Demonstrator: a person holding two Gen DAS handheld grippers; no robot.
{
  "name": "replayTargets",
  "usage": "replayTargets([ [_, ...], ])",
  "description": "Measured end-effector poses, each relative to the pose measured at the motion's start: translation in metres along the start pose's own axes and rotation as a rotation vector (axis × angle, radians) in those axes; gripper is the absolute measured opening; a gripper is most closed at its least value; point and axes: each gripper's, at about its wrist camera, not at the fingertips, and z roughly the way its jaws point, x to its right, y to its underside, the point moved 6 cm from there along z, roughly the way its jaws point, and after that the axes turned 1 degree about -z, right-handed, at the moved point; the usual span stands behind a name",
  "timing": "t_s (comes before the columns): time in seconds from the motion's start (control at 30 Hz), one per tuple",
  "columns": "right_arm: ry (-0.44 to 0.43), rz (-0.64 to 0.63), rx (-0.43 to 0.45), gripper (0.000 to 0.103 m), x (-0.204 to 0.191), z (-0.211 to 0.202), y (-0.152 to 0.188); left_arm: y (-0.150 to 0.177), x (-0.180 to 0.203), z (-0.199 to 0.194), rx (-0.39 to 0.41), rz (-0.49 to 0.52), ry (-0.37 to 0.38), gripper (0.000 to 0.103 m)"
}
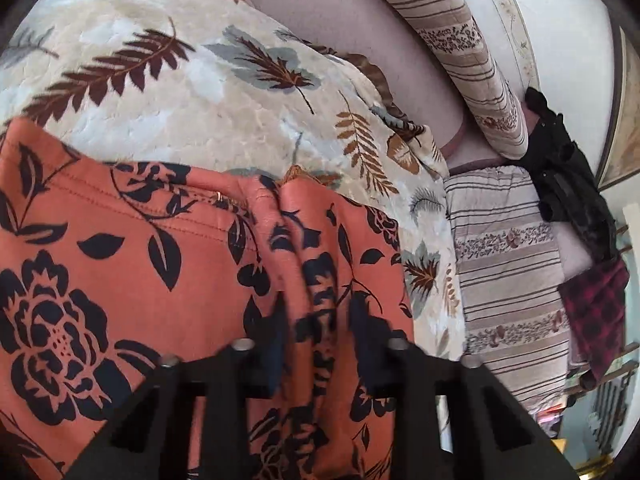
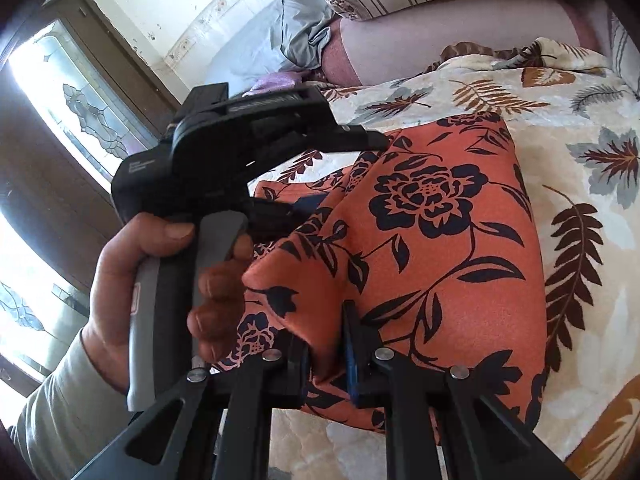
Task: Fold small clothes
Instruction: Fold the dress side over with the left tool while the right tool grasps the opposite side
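Note:
An orange garment with black flower print (image 1: 120, 264) lies on a leaf-patterned cream blanket (image 1: 180, 92). My left gripper (image 1: 318, 320) is shut on a bunched fold of the orange garment, cloth pinched between its black fingers. In the right wrist view the orange garment (image 2: 440, 240) lies partly folded on the blanket (image 2: 580, 92). My right gripper (image 2: 326, 344) is shut on the garment's near edge and lifts a fold. The left gripper's body (image 2: 240, 152), held by a hand (image 2: 160, 280), grips the garment's left side.
Striped pillows (image 1: 508, 272) lie to the right of the blanket, with dark clothes (image 1: 568, 172) and a red plaid cloth (image 1: 596, 316) beyond. A grey cloth (image 2: 300, 28) lies by the wall. A window (image 2: 72, 92) is at left.

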Motion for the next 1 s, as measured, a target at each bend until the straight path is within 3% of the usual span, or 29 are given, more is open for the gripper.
replayTargets([
  [0.1, -0.014, -0.006, 0.017, 0.014, -0.003, -0.006, -0.004, -0.002, 0.022, -0.019, 0.076, 0.118, 0.017, 0.014],
  [0.23, -0.057, -0.04, 0.033, 0.014, -0.028, -0.012, -0.009, -0.005, 0.034, -0.073, 0.184, 0.207, 0.067, 0.013],
  [0.37, -0.117, -0.107, 0.025, 0.014, -0.073, -0.002, -0.01, -0.009, 0.0, -0.123, 0.281, 0.234, 0.044, 0.014],
  [0.43, -0.141, -0.123, -0.007, 0.014, -0.091, 0.017, -0.007, -0.015, -0.043, -0.121, 0.259, 0.154, 0.008, 0.013],
  [0.57, -0.143, -0.1, -0.177, 0.014, -0.1, 0.082, 0.017, -0.013, -0.13, -0.09, 0.134, -0.057, -0.107, 0.013],
  [0.63, -0.133, -0.09, -0.191, 0.014, -0.099, 0.092, 0.024, -0.015, -0.12, -0.102, 0.169, -0.027, -0.073, 0.013],
  [0.73, -0.13, -0.1, -0.155, 0.014, -0.106, 0.076, 0.018, -0.016, -0.084, -0.132, 0.276, 0.126, -0.064, 0.009],
  [0.8, -0.115, -0.133, -0.137, 0.014, -0.115, 0.067, 0.013, -0.017, -0.081, -0.141, 0.304, 0.13, -0.07, 0.008],
  [0.87, -0.107, -0.156, -0.14, 0.014, -0.124, 0.066, 0.013, -0.018, -0.101, -0.135, 0.285, 0.081, -0.121, 0.008],
  [0.93, -0.104, -0.153, -0.162, 0.015, -0.127, 0.079, 0.018, -0.015, -0.135, -0.118, 0.211, -0.006, -0.21, 0.007],
  [1.0, -0.097, -0.128, -0.22, 0.015, -0.12, 0.101, 0.022, -0.006, -0.156, -0.106, 0.142, -0.084, -0.207, 0.007],
])
